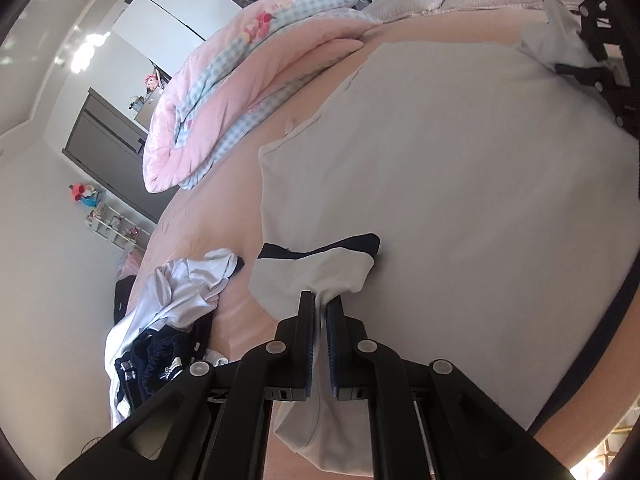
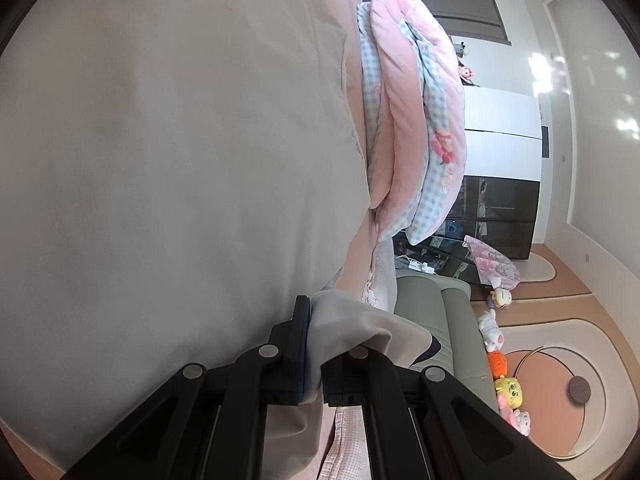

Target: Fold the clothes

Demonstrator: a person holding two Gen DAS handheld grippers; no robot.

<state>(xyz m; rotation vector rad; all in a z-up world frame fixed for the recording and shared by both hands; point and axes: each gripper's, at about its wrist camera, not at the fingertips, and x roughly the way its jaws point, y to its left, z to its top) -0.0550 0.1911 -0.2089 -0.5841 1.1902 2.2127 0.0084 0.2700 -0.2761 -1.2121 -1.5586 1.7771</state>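
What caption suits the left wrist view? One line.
Left gripper shut on white shirt spread over pink bed.

The right gripper (image 1: 576,36) shows in the left wrist view only as black linkage cut by the right edge, with a bunched corner of the white garment (image 1: 460,152) covering its fingertips. In the right wrist view the same cloth drapes over the gripper's right finger, so that pad is hidden. The garment's near right part runs out of the left wrist picture, and its fold swallowed between the left gripper (image 1: 321,300) pads cannot be followed. The pile of clothes (image 1: 168,320) at the near left is tangled; its separate pieces cannot be told apart. Shelf toys (image 1: 86,196) at far left are too small to identify.
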